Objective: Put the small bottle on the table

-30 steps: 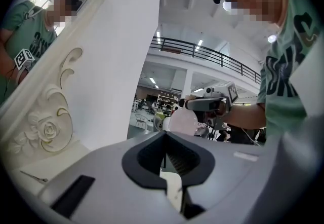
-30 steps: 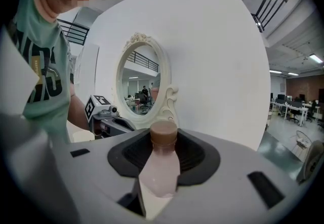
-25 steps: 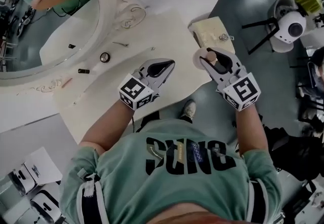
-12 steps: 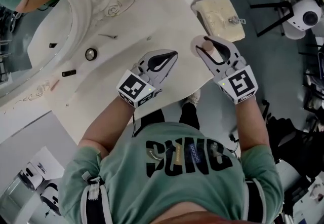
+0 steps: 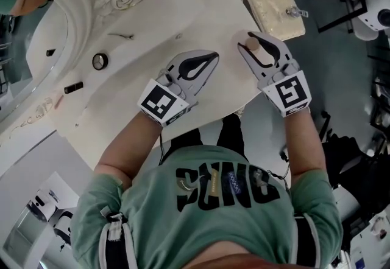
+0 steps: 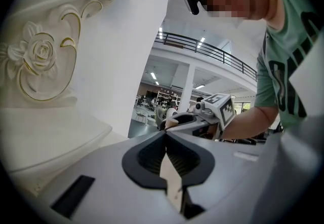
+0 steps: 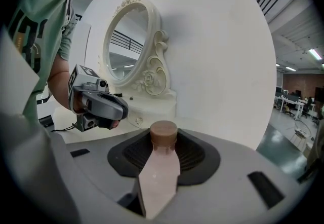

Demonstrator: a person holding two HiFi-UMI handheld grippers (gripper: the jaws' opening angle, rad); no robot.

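Right gripper view: right claw (image 7: 163,139) gripping a small pale-pink plastic bottle (image 7: 158,177), its round brown cap pointing out past the tips. Head view: the bottle sits over the cream bench's (image 5: 134,103) right edge. Left claw (image 5: 206,59): jaws together, empty, over mid-bench. White carved oval mirror (image 5: 76,0): far left.

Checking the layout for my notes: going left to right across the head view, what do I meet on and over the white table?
In order: small black bar → round black-rimmed disc → left gripper, shut and empty → right gripper holding the small pink bottle with brown cap.
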